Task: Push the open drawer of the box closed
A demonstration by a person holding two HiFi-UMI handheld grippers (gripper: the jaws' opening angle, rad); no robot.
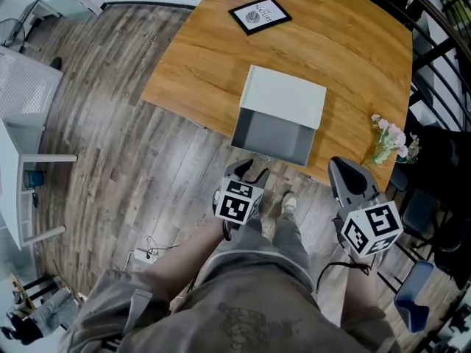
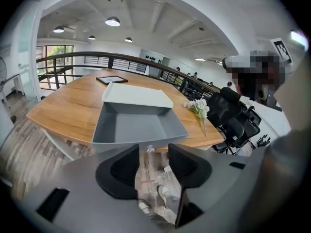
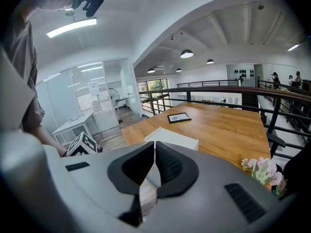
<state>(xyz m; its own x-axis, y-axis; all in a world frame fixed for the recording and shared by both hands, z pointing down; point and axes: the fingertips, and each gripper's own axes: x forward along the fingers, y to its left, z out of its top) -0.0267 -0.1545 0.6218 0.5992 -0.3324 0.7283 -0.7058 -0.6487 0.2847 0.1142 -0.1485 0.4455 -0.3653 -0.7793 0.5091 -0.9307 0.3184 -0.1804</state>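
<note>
A white box (image 1: 285, 94) lies on the wooden table (image 1: 206, 65), and its grey drawer (image 1: 274, 134) is pulled out over the table's near edge, empty. In the left gripper view the drawer (image 2: 138, 127) opens straight ahead, its front wall just beyond the jaws. My left gripper (image 1: 246, 169) hangs just below that front wall, open with nothing between its fingers (image 2: 125, 165). My right gripper (image 1: 346, 171) is to the right of the drawer, off the table's edge, shut on nothing. In the right gripper view the white box (image 3: 171, 139) shows past the closed jaws.
A framed picture (image 1: 259, 15) lies at the table's far side. A bunch of flowers (image 1: 390, 142) lies near its right edge. Dark chairs (image 1: 441, 160) and a railing stand to the right, a white desk (image 1: 29, 123) to the left. The person's legs and shoes (image 1: 288, 203) are below the drawer.
</note>
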